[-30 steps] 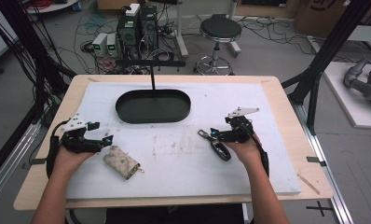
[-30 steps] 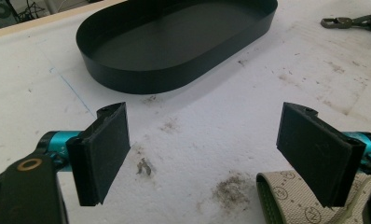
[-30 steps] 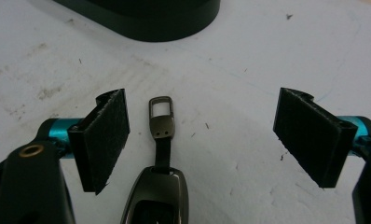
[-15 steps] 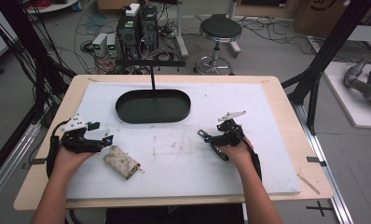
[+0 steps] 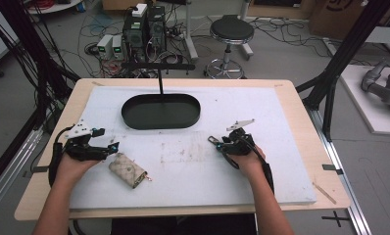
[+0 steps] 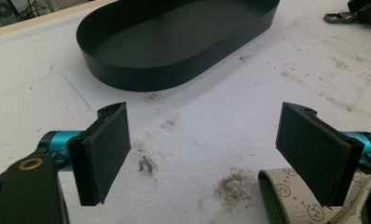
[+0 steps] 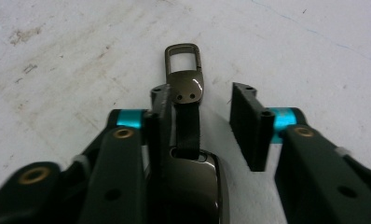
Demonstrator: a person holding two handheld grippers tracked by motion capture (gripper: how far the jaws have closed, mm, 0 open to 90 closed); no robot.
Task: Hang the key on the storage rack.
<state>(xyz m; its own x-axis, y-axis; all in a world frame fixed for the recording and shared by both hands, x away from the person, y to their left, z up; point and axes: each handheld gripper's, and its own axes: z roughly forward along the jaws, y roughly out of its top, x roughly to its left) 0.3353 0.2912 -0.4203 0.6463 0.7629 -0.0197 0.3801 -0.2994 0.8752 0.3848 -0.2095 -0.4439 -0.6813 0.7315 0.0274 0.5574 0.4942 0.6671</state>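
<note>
A beige patterned key pouch [image 5: 128, 170] lies on the white board just right of my left gripper [image 5: 109, 147]. In the left gripper view my left gripper [image 6: 207, 154] stands wide open with nothing between its jaws, and the pouch [image 6: 286, 200] peeks out under the right-hand jaw. A dark metal key fob [image 7: 186, 88] with a black strap and clip lies between the jaws of my right gripper [image 7: 202, 100]. It rests against the left jaw, with a gap to the right jaw. From above, the fob [image 5: 214, 141] pokes out left of the right gripper [image 5: 223, 145].
A black oval tray [image 5: 134, 122] sits empty at the board's far middle, with a black stand post behind it. The left gripper view has the tray [image 6: 165, 77] ahead of the jaws. The white board [image 5: 281, 161] is smudged in the middle. Cables and a stool stand beyond the table.
My right hand has moved a little left and toward me, turning its gripper, and the fob has shifted with it. The left hand and pouch have stayed put.
</note>
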